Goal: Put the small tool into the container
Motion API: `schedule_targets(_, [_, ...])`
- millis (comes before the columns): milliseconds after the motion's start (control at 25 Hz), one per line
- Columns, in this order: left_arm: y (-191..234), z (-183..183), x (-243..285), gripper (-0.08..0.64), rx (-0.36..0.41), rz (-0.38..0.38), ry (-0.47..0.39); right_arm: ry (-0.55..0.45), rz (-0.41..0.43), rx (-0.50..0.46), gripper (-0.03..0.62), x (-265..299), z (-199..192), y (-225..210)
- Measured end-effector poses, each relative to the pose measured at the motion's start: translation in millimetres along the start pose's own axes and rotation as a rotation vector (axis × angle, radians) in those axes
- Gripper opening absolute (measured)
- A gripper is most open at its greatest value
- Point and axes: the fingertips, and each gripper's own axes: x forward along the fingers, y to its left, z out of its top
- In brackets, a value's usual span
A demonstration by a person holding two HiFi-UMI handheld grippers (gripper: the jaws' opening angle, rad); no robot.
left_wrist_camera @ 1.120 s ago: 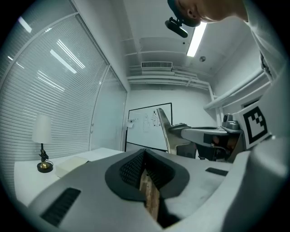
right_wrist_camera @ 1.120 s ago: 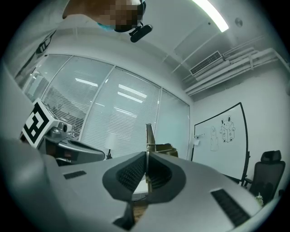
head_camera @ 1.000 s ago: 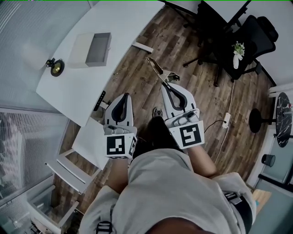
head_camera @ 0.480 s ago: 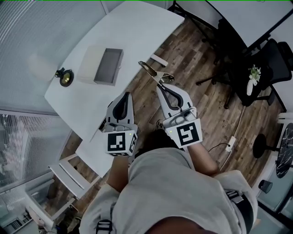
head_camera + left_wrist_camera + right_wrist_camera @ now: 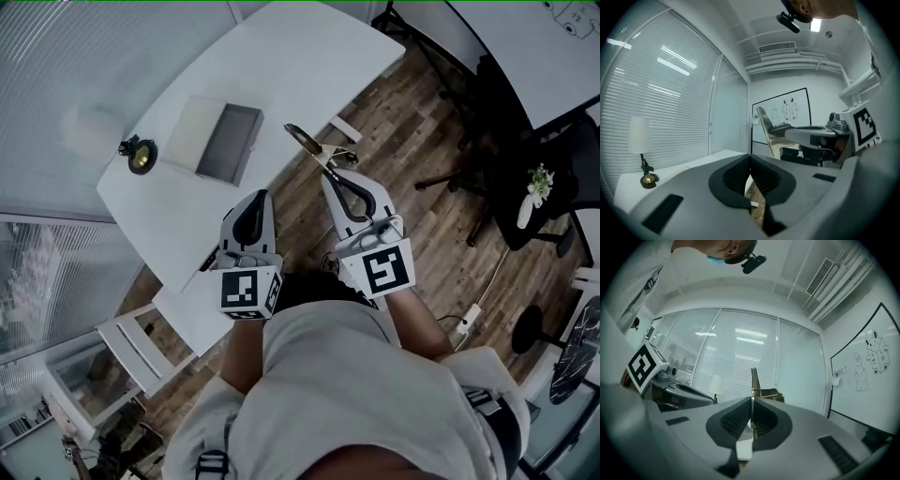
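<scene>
My right gripper point(image 5: 330, 175) is shut on a small brass-coloured tool point(image 5: 307, 142), whose flat blade sticks out past the jaws toward the table edge; in the right gripper view the tool point(image 5: 754, 380) stands up between the pads. The container, a shallow grey open box point(image 5: 228, 143) with its pale lid point(image 5: 187, 133) beside it, lies on the white table point(image 5: 272, 66), left of the tool. My left gripper point(image 5: 256, 201) hangs over the table's near edge, shut with nothing in it. In the left gripper view its jaws point(image 5: 749, 167) meet.
A small brass-based lamp point(image 5: 139, 155) stands on the table left of the box. A white shelf unit point(image 5: 141, 347) is at lower left. Office chairs point(image 5: 525, 150) and wooden floor point(image 5: 422, 216) lie to the right. A whiteboard point(image 5: 782, 112) hangs on the far wall.
The view has shifted so the table and box sit closer below both grippers. The right gripper with the tool has come nearer the table edge. Both stay shut.
</scene>
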Motion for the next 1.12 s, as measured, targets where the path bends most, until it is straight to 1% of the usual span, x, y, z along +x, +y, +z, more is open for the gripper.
schedule_targets(160, [10,-5,9,0.023,-0.008,0.03,0.012,0.012,0.047,-0.019,0.026,14,-10,0])
schedule_targets(360, [35,-18,29,0.023,-0.023,0.071,0.027,0.104,0.145,-0.093,0.026,40,-41,4])
schedule_targets(640, [100,-37,63,0.023,-0.07,0.115,0.07,0.213,0.263,-0.19,0.026,114,-78,18])
schedule_targets(800, [131,-58,72,0.023,-0.098,0.153,0.114,0.24,0.346,-0.276,0.026,146,-94,33])
schedule_targets(920, [151,-74,73,0.023,-0.127,0.187,0.147,0.256,0.419,-0.373,0.026,164,-106,46])
schedule_targets(1120, [182,-97,74,0.023,-0.164,0.23,0.186,0.286,0.56,-0.632,0.026,195,-130,62])
